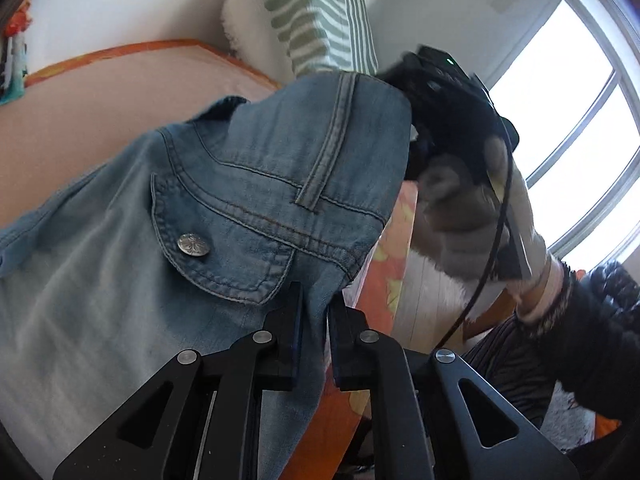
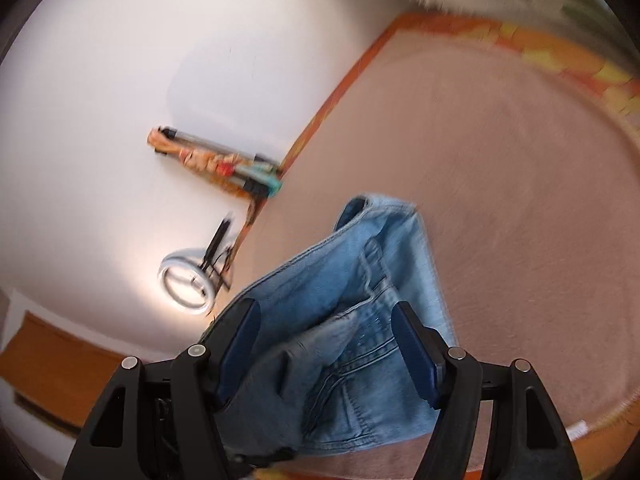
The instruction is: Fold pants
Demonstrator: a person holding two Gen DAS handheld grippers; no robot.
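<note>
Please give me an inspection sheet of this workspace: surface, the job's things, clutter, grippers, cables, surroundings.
Surface: pink bed cover with an orange patterned border.
Job's things: blue jeans, lifted off the bed, bunched; button on the pocket flap.
Clutter: nothing seen on the cover.
Grippers: left gripper shut on a jeans fold; right gripper with jaws apart and denim between them, firm grip cannot be told.
Cables: black cable hangs from the right gripper.
Surroundings: striped pillow, window, white wall, ring light, blurred.
</note>
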